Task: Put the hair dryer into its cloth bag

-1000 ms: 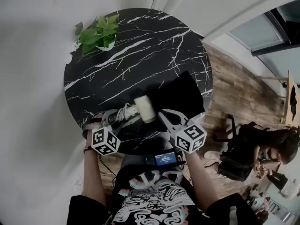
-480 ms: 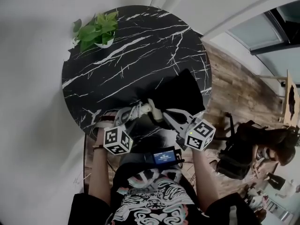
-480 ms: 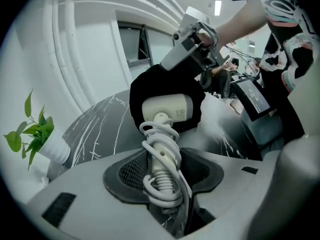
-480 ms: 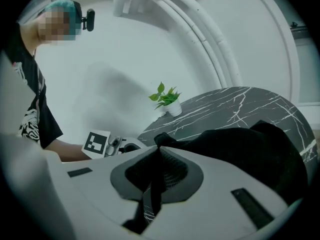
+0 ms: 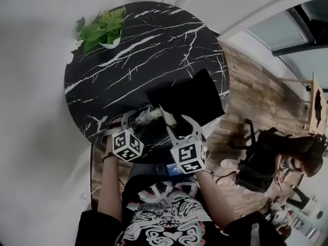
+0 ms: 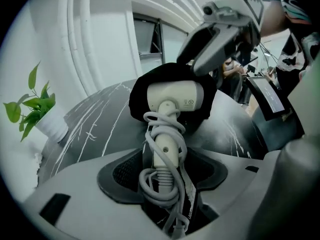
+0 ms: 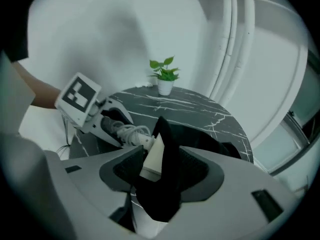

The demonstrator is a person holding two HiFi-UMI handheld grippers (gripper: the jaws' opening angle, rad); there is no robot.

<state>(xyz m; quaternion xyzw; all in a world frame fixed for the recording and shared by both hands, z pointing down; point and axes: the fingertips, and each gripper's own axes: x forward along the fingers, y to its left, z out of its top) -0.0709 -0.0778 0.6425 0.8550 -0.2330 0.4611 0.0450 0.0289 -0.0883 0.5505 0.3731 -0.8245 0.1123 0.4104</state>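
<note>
The dryer (image 6: pixel 172 96) lies near the front edge of the counter (image 5: pixel 143 45). Its head is just inside the mouth of the bag (image 5: pixel 192 99), and its handle (image 6: pixel 167 151) and wound cord (image 6: pixel 160 131) are outside.

Both sets of jaws have just been opening. The left gripper (image 6: pixel 162 166) has its jaws apart around the handle and does not seem to press it. The right gripper (image 7: pixel 160 169) has its jaws wide, with a fold of the bag's rim and a corner of the dryer loose between them.

With nothing gripped, several things could go wrong:
- **Rim:** it may slump and slip off the head, closing the mouth.
- **Bag:** a push on the handle could slide the unheld bag across the smooth counter instead of seating the dryer.
- **Cord:** its loops look bulky enough to catch on the rim. They could also snag the left jaws if those pull away, dragging the dryer back out.
- **Edge:** a tug toward the person could tip the dryer off the counter.
</note>
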